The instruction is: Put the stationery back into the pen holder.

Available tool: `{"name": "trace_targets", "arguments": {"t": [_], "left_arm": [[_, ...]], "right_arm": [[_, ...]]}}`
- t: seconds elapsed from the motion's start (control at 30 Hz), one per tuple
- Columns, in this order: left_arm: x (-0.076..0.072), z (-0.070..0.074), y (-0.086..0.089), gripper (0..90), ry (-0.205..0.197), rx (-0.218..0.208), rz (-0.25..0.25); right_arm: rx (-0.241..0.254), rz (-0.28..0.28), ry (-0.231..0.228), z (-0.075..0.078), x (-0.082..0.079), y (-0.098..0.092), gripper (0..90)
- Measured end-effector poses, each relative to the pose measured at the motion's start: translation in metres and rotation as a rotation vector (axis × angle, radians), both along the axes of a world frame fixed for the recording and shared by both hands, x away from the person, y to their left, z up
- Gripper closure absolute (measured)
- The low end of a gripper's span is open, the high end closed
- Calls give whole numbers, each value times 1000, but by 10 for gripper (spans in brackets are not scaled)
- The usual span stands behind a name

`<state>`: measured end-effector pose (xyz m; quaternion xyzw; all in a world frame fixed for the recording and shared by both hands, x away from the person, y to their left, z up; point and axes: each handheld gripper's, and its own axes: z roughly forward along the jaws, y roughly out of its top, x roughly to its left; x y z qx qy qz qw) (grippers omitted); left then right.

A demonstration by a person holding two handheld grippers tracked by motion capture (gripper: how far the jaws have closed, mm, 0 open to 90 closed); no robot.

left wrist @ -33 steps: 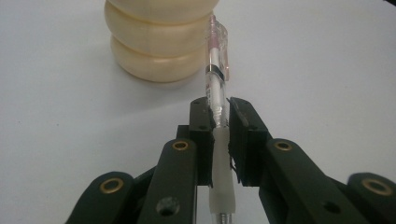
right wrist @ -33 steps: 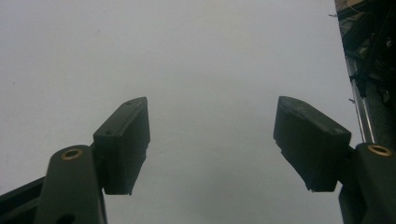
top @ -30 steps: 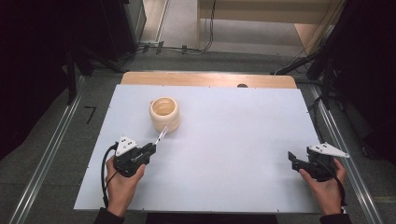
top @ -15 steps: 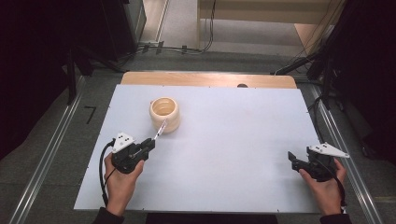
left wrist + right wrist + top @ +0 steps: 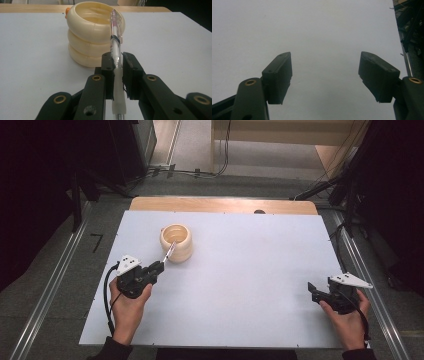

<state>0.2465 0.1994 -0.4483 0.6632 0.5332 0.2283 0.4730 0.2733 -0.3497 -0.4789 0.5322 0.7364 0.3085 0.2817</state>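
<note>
The left gripper (image 5: 156,268) sits over the near left part of the white counter (image 5: 250,270), its jaws clenched on a clear pen (image 5: 168,252). The pen sticks out past the jaws toward the far side, tilted, and its far end reaches up over the rim of a cream ribbed cup (image 5: 176,241) that stands just beyond the gripper.

The left gripper view looks along the gripper (image 5: 117,65) itself: the pen (image 5: 116,35) runs between the two black jaws, with a white grip section behind them and a clear barrel with a dark band and pinkish marks ahead. Its end lies in front of the cup's (image 5: 87,37) open mouth; whether it touches the rim cannot be told. This view also picks out the cup's three stacked rings and a small orange bit at its far left edge, which the high view leaves too small to make out.

The right gripper (image 5: 320,292) rests at the near right of the counter, held by the person's right hand (image 5: 350,320), well apart from the cup. In the right gripper view its jaws (image 5: 325,77) stand released, wide apart, with bare white counter (image 5: 312,30) between them.
</note>
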Motion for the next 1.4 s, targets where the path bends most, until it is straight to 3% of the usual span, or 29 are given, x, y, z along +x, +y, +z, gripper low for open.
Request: {"name": "trace_targets", "arguments": {"t": [0.43, 1.4], "left_arm": [[12, 3, 6, 808, -3, -15, 27], [35, 8, 8, 807, 1, -2, 48]], "right_arm": [[2, -2, 8, -1, 0, -1, 259], [0, 0, 23, -3, 1, 1, 259]]}}
